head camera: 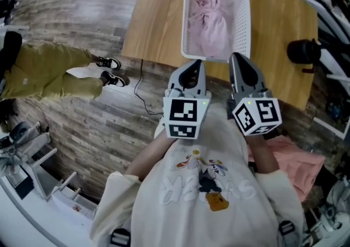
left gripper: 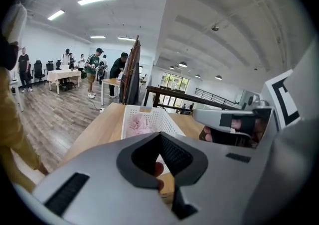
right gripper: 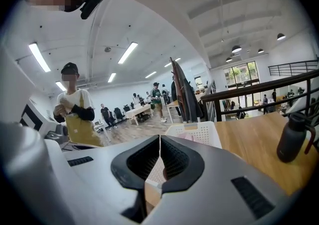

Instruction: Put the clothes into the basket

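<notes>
Holds left tongs (head camera: 192,66) and right tongs (head camera: 238,59) closed, empty, before the basket (head camera: 244,22) at the desk's (head camera: 158,16) near edge (pink clothes (head camera: 210,27) already inside); likely calls next for fetching the salmon garment (head camera: 295,164) off-desk at right.

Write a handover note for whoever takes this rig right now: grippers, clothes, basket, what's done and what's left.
Left gripper: shut, empty, held in front of the person's chest.
Right gripper: shut, empty, right beside the left one.
Basket: white, on the wooden table, just ahead of both grippers.
Done: pink clothes lie inside the basket.
Left: a salmon-pink garment lies low at the person's right, off the table. It probably goes in next. What it rests on can't be made out.
</notes>
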The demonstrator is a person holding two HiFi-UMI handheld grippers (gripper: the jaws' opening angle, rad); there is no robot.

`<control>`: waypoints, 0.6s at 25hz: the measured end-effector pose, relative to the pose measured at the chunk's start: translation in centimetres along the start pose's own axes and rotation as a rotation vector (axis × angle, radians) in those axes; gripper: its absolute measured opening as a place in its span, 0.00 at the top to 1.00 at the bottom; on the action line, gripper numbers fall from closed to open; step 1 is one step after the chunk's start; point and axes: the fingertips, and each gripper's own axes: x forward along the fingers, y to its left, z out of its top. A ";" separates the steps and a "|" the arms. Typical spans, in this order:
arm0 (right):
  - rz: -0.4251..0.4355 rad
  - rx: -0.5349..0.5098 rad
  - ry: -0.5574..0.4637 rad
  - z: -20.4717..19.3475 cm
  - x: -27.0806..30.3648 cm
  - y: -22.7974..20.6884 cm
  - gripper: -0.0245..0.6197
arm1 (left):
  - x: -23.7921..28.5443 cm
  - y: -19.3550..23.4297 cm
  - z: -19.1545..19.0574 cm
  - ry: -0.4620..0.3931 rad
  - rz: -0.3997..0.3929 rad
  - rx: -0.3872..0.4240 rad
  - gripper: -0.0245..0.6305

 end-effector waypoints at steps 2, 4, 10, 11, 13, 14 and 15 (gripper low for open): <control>0.004 0.018 0.013 -1.0 -1.0 -0.3 0.92 | -0.4 -1.1 -0.7 0.002 0.008 0.017 0.96; 0.014 0.018 0.016 -1.3 -1.9 -0.4 0.92 | -0.9 -2.0 -0.9 -0.006 0.016 0.039 0.96; 0.046 0.041 0.073 -2.3 -3.0 -0.6 0.92 | -2.2 -3.5 -1.4 -0.008 0.015 0.052 0.96; 0.053 0.049 0.081 -2.5 -3.0 -0.6 0.92 | -2.4 -3.6 -1.4 -0.008 0.012 0.051 0.96; 0.065 0.037 0.088 -2.6 -3.0 -0.4 0.92 | -2.8 -3.6 -1.3 -0.006 0.010 0.051 0.96; 0.076 0.019 0.093 -2.6 -3.0 -0.2 0.92 | -2.9 -3.6 -1.3 -0.005 0.009 0.052 0.96; 0.097 -0.003 0.106 -2.6 -3.0 0.0 0.92 | -3.0 -3.5 -1.3 -0.003 0.009 0.054 0.96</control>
